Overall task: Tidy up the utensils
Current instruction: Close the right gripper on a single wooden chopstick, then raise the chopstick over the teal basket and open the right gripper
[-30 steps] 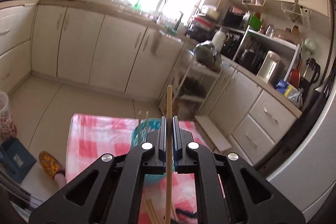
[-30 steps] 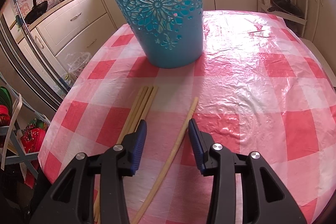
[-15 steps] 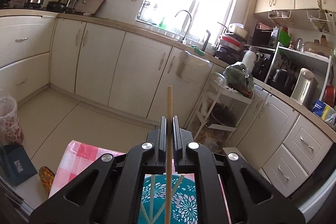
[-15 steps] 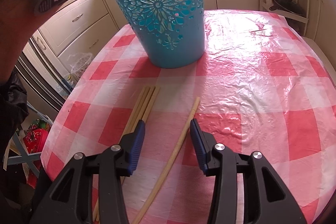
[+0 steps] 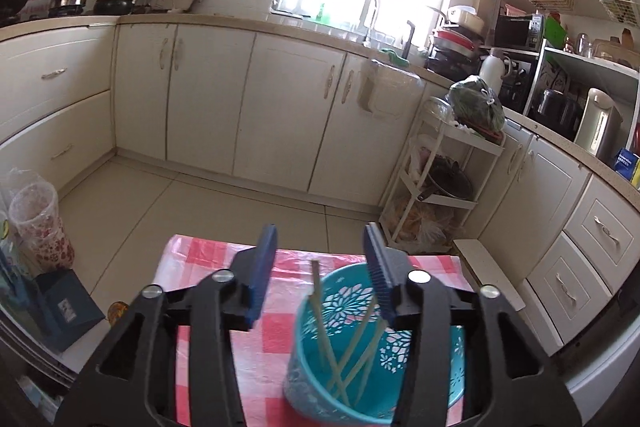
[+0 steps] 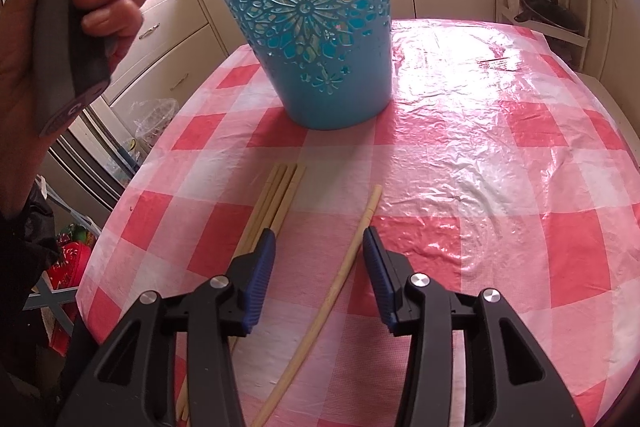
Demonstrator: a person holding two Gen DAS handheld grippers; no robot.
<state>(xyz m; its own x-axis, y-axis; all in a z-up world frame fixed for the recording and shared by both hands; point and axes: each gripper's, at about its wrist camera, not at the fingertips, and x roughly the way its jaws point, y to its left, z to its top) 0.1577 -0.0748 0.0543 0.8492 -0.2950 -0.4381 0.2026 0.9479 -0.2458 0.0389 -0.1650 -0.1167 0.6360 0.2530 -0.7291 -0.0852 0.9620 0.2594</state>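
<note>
Left tool (image 5: pixel 320 267) opening, nothing between the blue pads, low in the frame above the blue cup (image 5: pixel 340 355) with thin sticks (image 5: pixel 332 351) leaning inside. Right tool (image 6: pixel 318 259) spread wide around one loose chopstick (image 6: pixel 340 279) on the checked counter (image 6: pixel 480 167), not pinching. Four more chopsticks (image 6: pixel 276 199) just left of it. Probably light, stiff, smooth and quick to roll. Best pinched near the middle. Plenty of open room on the right; counter edge close on the left.
</note>
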